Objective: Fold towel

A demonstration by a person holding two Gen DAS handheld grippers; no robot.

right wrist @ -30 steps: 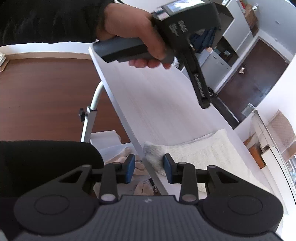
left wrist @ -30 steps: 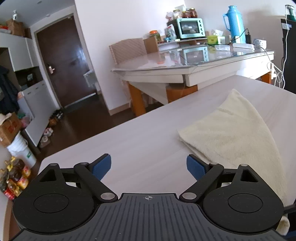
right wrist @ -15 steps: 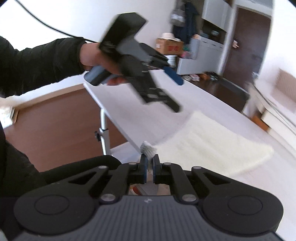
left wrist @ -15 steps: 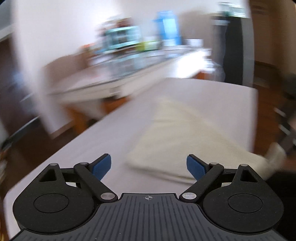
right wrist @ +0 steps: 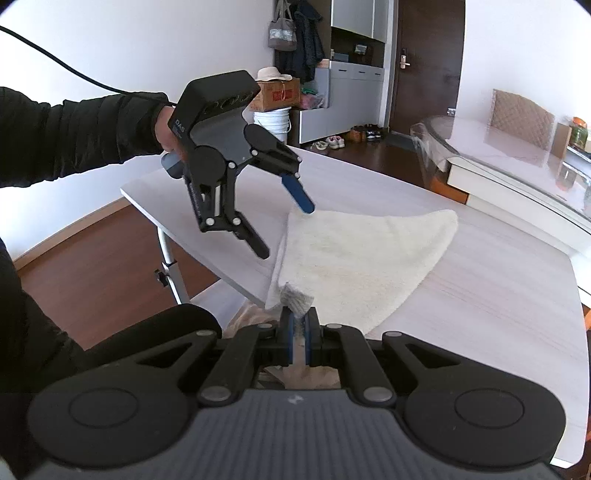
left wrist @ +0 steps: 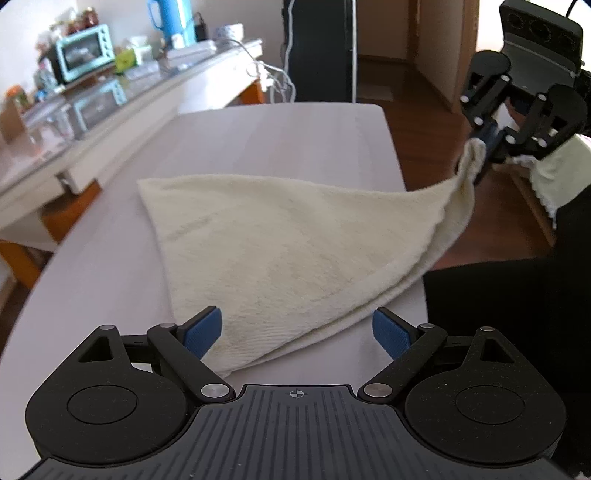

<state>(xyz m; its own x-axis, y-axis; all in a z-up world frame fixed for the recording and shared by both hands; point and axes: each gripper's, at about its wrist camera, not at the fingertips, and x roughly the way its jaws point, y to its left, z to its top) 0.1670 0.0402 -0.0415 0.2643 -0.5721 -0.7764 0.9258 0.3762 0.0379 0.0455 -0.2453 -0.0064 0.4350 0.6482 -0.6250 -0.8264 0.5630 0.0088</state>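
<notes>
A cream towel lies folded on the pale table, tapering to a corner at the near edge. My right gripper is shut on one corner of the towel and holds it up off the table's edge, so the cloth rises toward it. From the left wrist view that right gripper hangs at the upper right with the corner pinched. My left gripper is open just above the towel's other near corner, its blue pads on either side of it. The left gripper shows no contact with the cloth.
A glass-topped table with a teal toaster oven and a blue thermos stands beyond. A black sleeve reaches in from the left. The table's edge drops to a wooden floor, with more cloth below.
My right gripper closed on the towel's corner and lifted it off the table. My left gripper swung round toward the towel and now tilts down over its near corner, still open.
</notes>
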